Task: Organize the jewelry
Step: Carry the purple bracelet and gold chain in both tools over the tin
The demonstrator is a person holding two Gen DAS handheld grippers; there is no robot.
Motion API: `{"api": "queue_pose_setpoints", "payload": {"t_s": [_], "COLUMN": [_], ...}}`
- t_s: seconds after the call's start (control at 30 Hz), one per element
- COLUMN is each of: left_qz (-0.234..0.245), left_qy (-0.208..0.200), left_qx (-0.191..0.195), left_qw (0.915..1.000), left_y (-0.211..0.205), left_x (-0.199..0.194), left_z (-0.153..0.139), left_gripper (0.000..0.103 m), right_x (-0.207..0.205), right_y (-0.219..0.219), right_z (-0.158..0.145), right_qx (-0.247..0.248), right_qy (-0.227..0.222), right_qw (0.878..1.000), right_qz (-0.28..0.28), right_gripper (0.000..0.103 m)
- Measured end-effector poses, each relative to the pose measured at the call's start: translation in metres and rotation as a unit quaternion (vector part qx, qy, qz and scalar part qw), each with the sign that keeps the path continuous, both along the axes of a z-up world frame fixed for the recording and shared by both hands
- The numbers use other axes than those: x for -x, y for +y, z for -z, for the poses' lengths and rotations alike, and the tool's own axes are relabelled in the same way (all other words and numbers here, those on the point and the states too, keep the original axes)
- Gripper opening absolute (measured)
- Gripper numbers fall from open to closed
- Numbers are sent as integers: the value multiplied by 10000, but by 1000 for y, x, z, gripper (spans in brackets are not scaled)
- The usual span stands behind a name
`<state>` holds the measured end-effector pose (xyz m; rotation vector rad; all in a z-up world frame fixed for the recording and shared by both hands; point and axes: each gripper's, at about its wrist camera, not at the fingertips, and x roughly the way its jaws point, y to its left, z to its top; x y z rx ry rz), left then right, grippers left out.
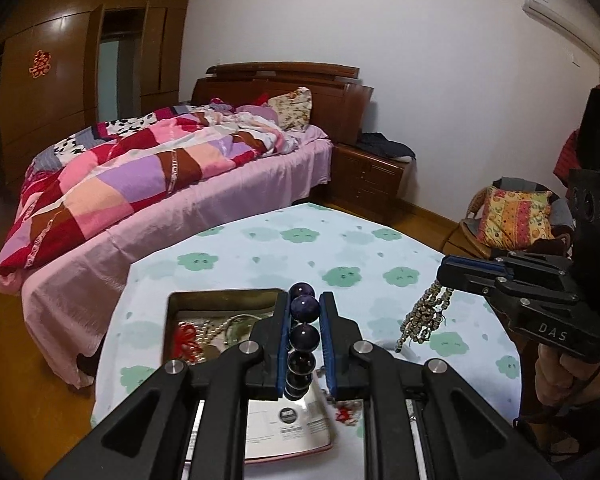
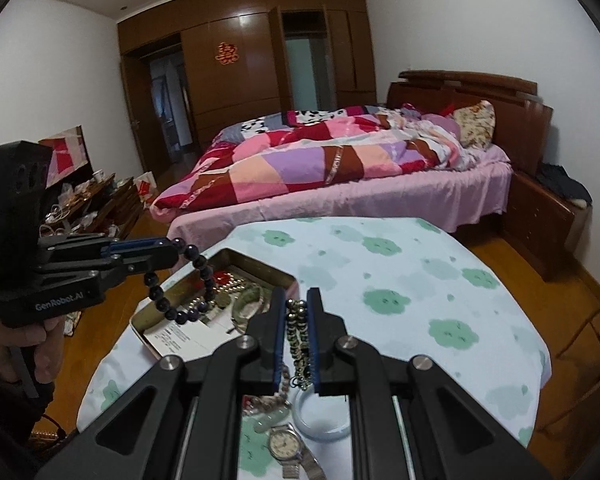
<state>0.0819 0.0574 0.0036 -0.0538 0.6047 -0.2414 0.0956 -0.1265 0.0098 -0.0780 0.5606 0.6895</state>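
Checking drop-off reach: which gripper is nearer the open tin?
Left. The left gripper, shut on the dark bead bracelet, hangs over the tin's near-left edge. The right gripper, holding a small-bead strand, hovers over the tablecloth well right of the tin.

Both cameras sit just behind their own claws and look forward along the fingers, low and close over the counter (image 1: 260, 248), facing the bed (image 1: 172, 168) and the wooden wardrobe (image 1: 60, 80) beyond. The left wrist view looks from the counter's left side, angled slightly rightward, and catches the right claw (image 1: 446, 276) at its right edge. The right wrist view looks from the right side and catches the left claw (image 2: 172, 254) at its left edge. Both share the metal tin (image 1: 224, 296), the patterned counter cloth, the bed and the wardrobe.
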Motion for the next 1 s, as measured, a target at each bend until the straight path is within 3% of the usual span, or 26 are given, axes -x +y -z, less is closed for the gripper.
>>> {"api": "queue_pose_setpoints", "payload": {"t_s": [0.57, 1.0], "left_qz": [-457, -546], "left_qy": [52, 125], "left_qx": [120, 227], "left_qw": [9989, 9982], "left_y": [51, 72], "left_x": [0, -1], "left_z": [11, 19], "left_gripper": [14, 14], "right_x": [0, 2], "right_y": [79, 109], "right_z": [-10, -4], "right_qx": [353, 556], "right_qy": [-149, -107], "right_qw": [9969, 9941], "right_qz": [-686, -923], "right_gripper": [13, 13]}}
